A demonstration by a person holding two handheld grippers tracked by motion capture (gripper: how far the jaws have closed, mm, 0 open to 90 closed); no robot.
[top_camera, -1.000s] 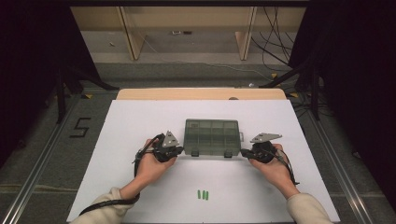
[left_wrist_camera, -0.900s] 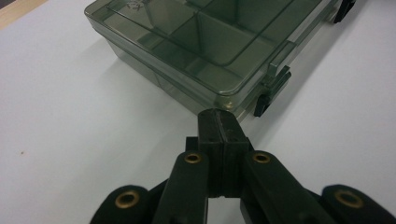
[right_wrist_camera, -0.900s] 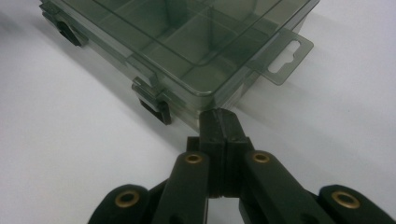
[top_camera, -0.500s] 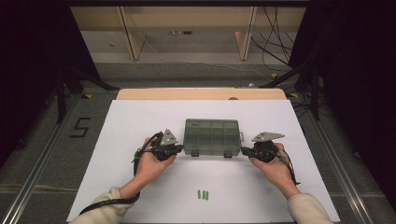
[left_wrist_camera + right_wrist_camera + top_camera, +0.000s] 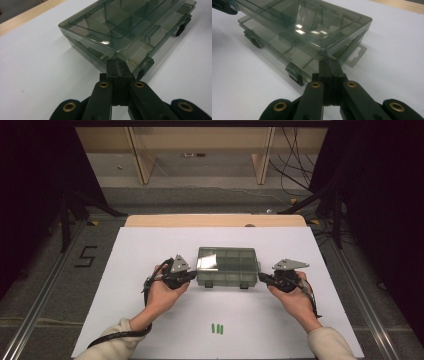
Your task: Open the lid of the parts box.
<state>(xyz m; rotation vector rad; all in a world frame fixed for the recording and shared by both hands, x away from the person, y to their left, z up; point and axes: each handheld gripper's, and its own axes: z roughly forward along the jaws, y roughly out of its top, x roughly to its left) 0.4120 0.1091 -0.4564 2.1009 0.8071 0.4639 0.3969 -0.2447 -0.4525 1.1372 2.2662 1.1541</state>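
Fingers (image 5: 117, 66) closed, under box (image 5: 130, 27) lid corners

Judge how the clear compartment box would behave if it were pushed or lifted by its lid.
The box looks like stiff, thin plastic with empty compartments, so probably light and apt to slide on the smooth white table. Its lid stands slightly ajar, so lifting there would likely swing it open. Flat and low, it should not tip.
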